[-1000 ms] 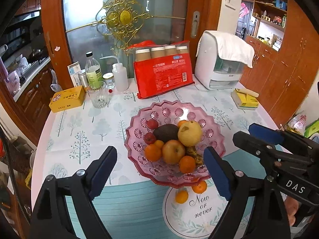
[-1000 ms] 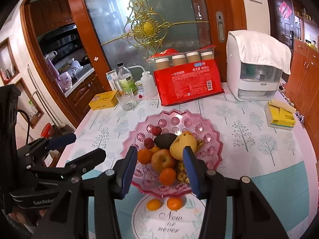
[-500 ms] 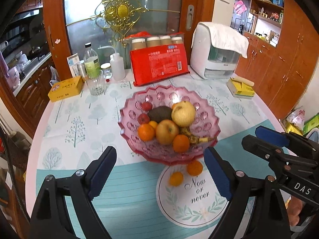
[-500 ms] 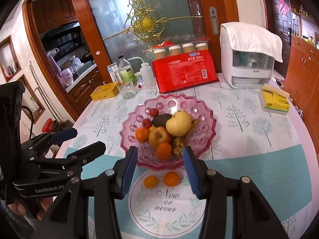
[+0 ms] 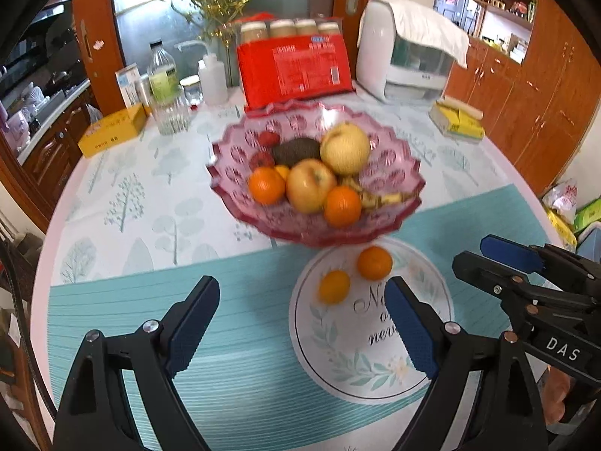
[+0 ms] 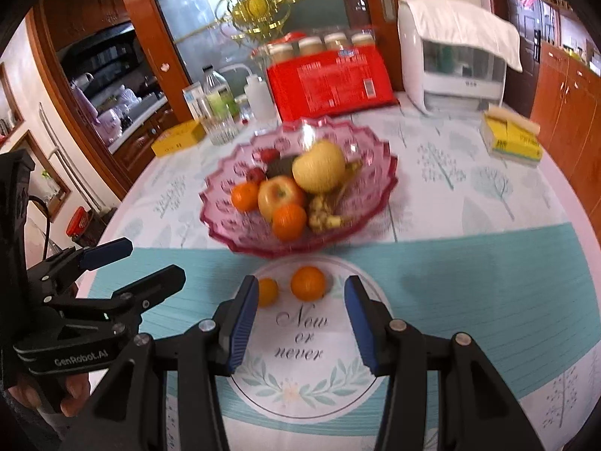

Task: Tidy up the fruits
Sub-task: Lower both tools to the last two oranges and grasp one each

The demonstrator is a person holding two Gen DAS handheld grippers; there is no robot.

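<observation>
A pink glass fruit bowl (image 5: 407, 173) (image 6: 225, 206) holds an apple (image 5: 310, 186), a pear (image 5: 345, 148), an avocado, oranges and small red fruits. Two loose oranges lie on the table in front of it: a small one (image 5: 333, 286) (image 6: 267, 291) and a larger one (image 5: 374, 262) (image 6: 308, 283). My left gripper (image 5: 302, 323) is open and empty, low over the teal mat, left of the oranges. My right gripper (image 6: 300, 319) is open and empty, just short of the larger orange. Each gripper shows at the edge of the other's view.
At the table's back stand a red pack of paper cups (image 5: 295, 65), a white appliance under a cloth (image 5: 407, 56), bottles and a glass (image 5: 169, 109), a yellow box (image 5: 112, 129) and a yellow pack (image 5: 456, 122). Wooden cabinets stand at the right.
Both grippers have pulled back and dropped lower toward the table. The bowl now sits farther off and the two loose oranges are in full view. Jaws stay open.
</observation>
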